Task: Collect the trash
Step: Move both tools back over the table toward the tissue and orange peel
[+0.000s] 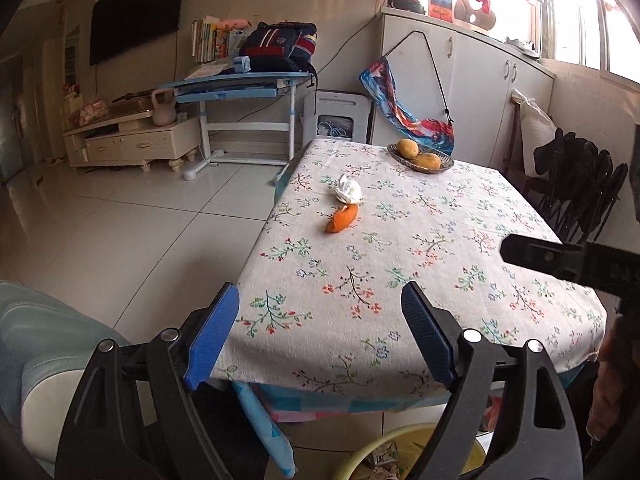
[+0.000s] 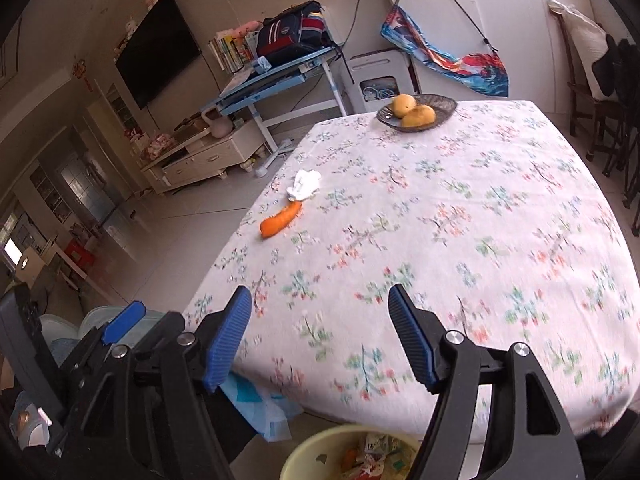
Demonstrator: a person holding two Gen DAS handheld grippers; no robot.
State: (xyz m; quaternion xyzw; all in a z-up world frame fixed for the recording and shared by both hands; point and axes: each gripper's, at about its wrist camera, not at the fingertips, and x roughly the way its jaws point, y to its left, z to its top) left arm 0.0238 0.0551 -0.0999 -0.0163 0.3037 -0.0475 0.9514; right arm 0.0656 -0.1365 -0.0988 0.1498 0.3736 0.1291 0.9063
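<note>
On the flowered tablecloth (image 1: 420, 240) lie a crumpled white tissue (image 1: 349, 191) and, just in front of it, an orange carrot-like piece (image 1: 341, 219). The right wrist view shows the same tissue (image 2: 304, 185) and orange piece (image 2: 281, 220) near the table's left edge. My left gripper (image 1: 320, 334) is open over the near table edge with nothing between its blue pads. My right gripper (image 2: 320, 332) is also open and empty, well short of both items. A yellow bin (image 2: 304, 460) holding paper scraps stands on the floor below the near edge.
A dark plate (image 1: 446, 166) with two yellow fruits sits at the table's far end. A blue chair back (image 1: 262, 420) is tucked under the near edge. One of the left gripper's pads (image 2: 122, 322) shows at the lower left. Dark chairs (image 1: 580, 192) stand along the right side, tiled floor on the left.
</note>
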